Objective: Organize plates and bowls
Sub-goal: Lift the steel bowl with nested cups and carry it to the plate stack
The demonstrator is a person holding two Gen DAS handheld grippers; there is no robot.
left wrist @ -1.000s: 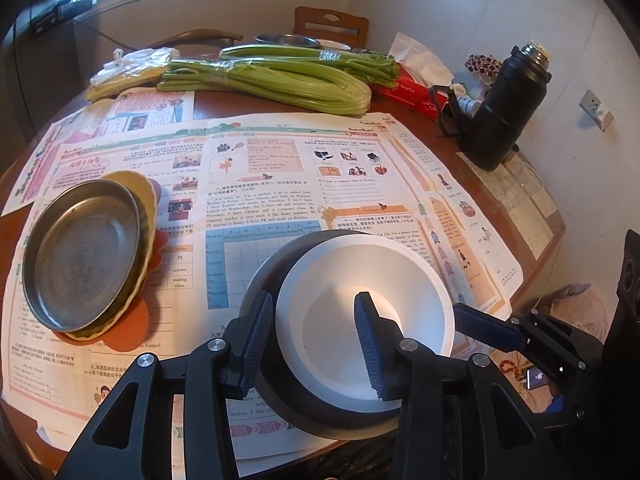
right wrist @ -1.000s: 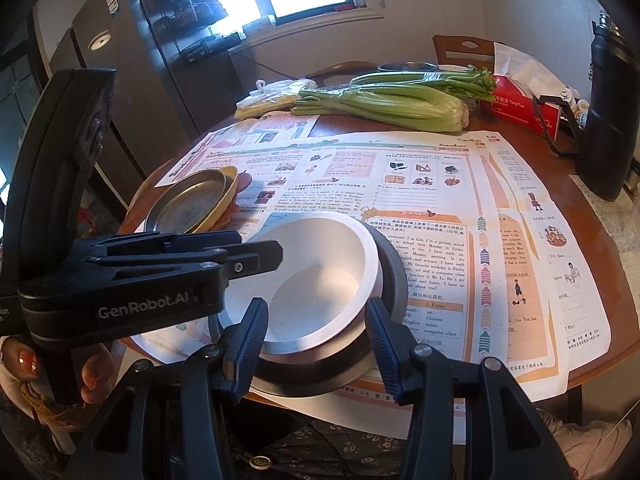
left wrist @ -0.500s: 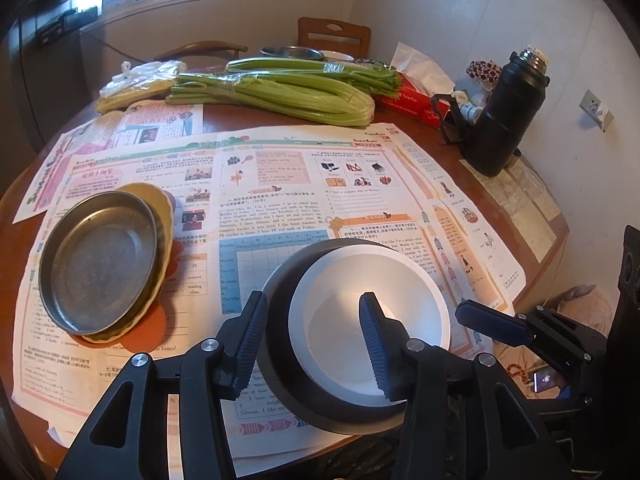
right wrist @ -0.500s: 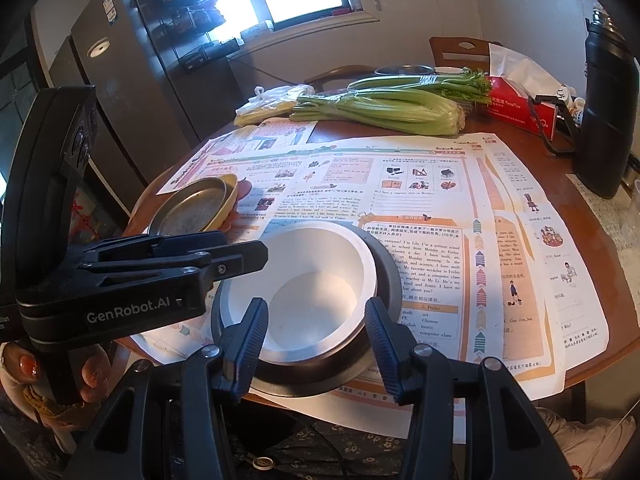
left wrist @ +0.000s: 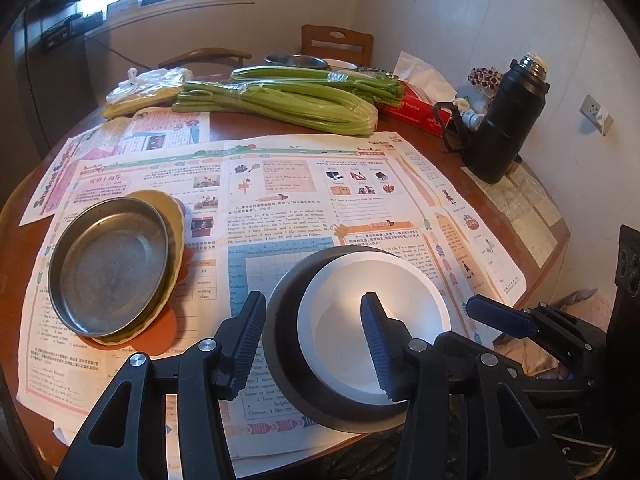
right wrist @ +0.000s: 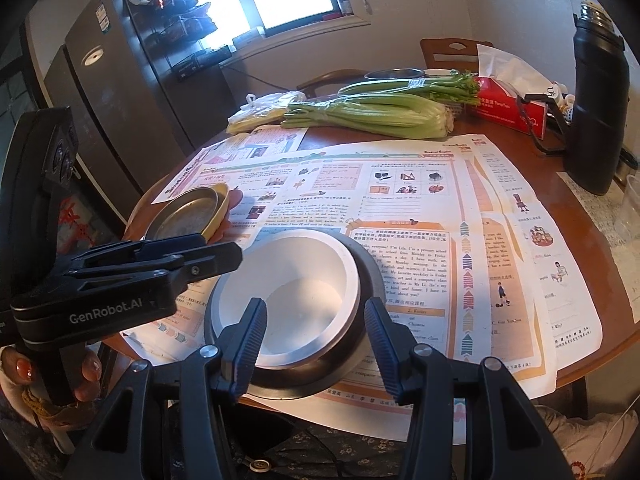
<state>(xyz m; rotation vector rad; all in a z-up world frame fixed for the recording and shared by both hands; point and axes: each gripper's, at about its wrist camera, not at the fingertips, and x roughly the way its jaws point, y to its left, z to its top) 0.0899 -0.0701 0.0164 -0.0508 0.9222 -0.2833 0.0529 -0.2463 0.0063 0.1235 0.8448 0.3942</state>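
The left gripper [left wrist: 313, 344] is hanging spread wide over the near edge of the table [left wrist: 532, 216], gripping nothing, with one finger [left wrist: 376, 344] showing in front of the white bowl [left wrist: 372, 300] and the other standing outside the rim at about 9 o'clock. The right gripper [right wrist: 316, 344] is likewise gaping and holding nothing, its fingers framing the same bowl from the near side, though I cannot tell whether either is touching it. The white bowl is sitting nested inside a dark bowl [left wrist: 280, 320], pushed toward that one's 3 o'clock wall, and both are resting on the newspaper [left wrist: 280, 184] at the table's 6 o'clock edge. The white one is probably ceramic: stiff, smooth, breakable and fairly heavy, so pinching its rim with one pad inside and one outside looks safest (the glaze may be slippery). At about 9 o'clock from the bowls, a metal plate [left wrist: 108, 264] is lying in a yellow dish [left wrist: 176, 220]; it is likely light and rigid, and its thin raised lip is the place to grip. Farther off, toward 12 o'clock, celery [left wrist: 280, 100] is lying across the table, with a black flask [left wrist: 508, 120] at 2 o'clock.
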